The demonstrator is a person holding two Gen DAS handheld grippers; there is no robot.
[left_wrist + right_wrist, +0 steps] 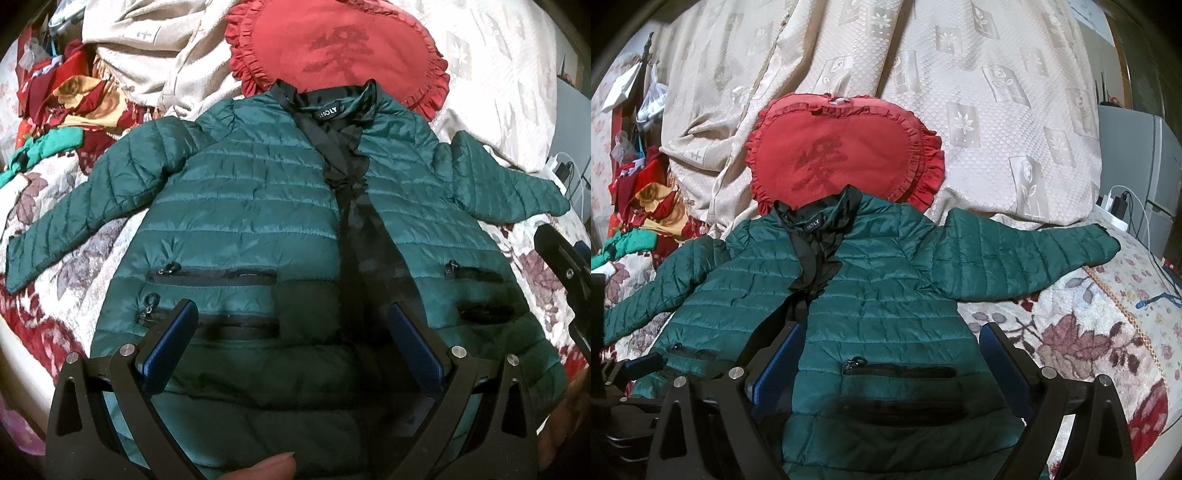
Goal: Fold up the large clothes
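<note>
A dark green quilted jacket [258, 206] lies face up and spread flat on a floral bedspread [74, 258], both sleeves out to the sides, black lining showing at the open front. My left gripper [291, 325] is open above the jacket's lower front, near the hem, holding nothing. My right gripper [886, 343] is open above the jacket's [879, 295] lower right front by the zip pocket, holding nothing. The right gripper's body shows at the right edge of the left wrist view [565, 266].
A red heart-shaped frilled cushion [332, 48] lies just beyond the collar. A cream patterned blanket [960, 74] is piled behind it. Mixed red, yellow and green clothes [62, 92] lie at the far left. Chargers and cables [1119, 206] sit at the right edge of the bed.
</note>
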